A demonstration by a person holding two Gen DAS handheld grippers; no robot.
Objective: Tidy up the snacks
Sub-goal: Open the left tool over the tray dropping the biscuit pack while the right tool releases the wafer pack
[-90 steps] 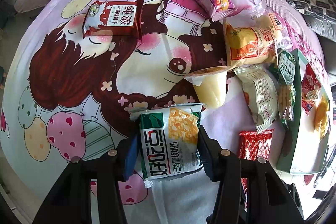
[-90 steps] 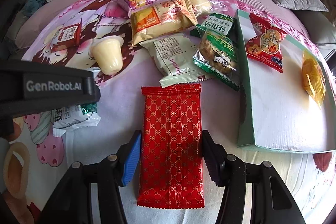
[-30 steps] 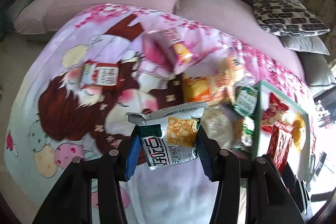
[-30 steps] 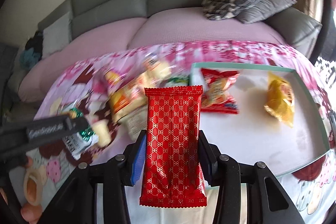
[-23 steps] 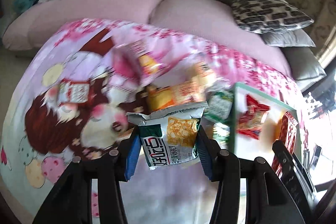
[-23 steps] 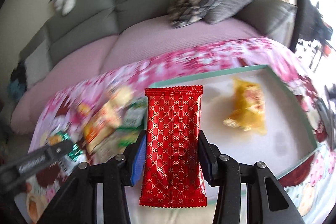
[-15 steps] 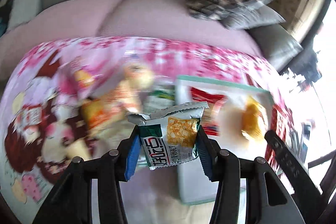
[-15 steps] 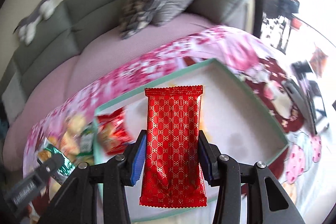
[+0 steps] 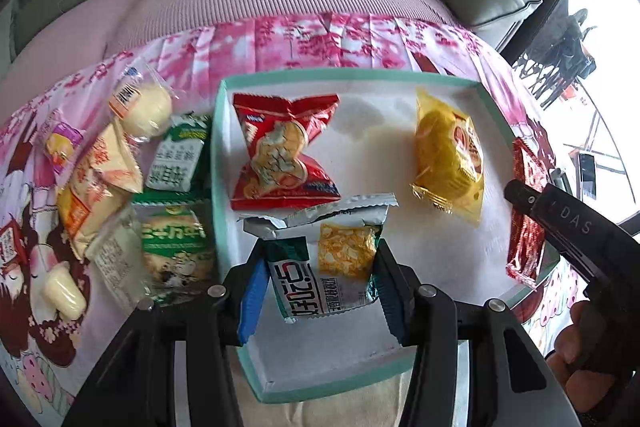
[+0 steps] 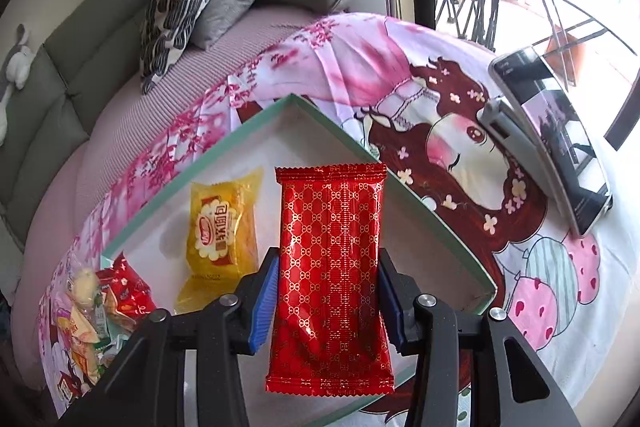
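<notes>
Green-white snack packet [image 9: 326,269] pinched in left tongs [image 9: 320,291] over tray [image 9: 216,163] | red wrapper [image 10: 330,279] pinched in right tongs [image 10: 326,301], seemingly above tray's right edge

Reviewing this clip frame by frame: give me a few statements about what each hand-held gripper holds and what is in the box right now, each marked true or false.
1. The left hand-held gripper grips a green-and-white snack packet. True.
2. The right hand-held gripper is empty. False: it is shut on a red patterned packet.
3. A yellow packet lies in the teal-rimmed box. True.
4. The box holds no red bag. False: a red bag lies inside, near its left wall.
5. Several snacks lie on the cloth outside the box. True.
</notes>
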